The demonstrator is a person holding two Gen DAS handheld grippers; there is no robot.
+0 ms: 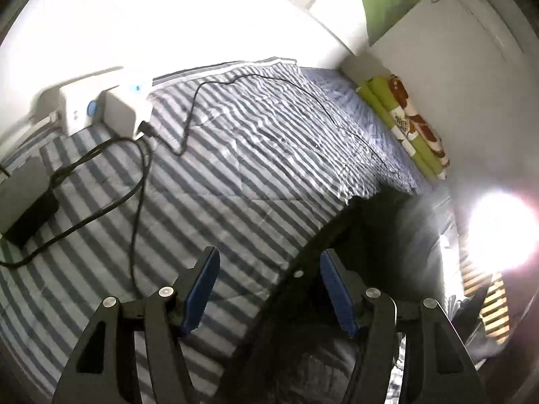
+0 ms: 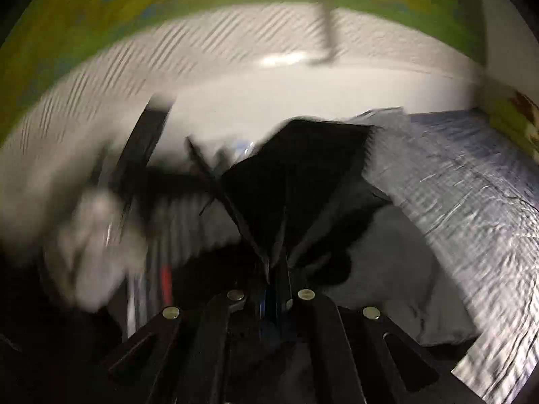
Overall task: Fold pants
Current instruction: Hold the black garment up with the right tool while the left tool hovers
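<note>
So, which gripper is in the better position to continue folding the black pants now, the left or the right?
The right. The right gripper is shut on the black pants, lifting the cloth. The left gripper is open and holds nothing above the striped bedcover.

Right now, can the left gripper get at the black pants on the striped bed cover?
Probably yes. The left gripper is open and empty, and the black pants lie just beside its right finger on the striped cover. Nothing sits between them; the cables lie off to the other side.
</note>
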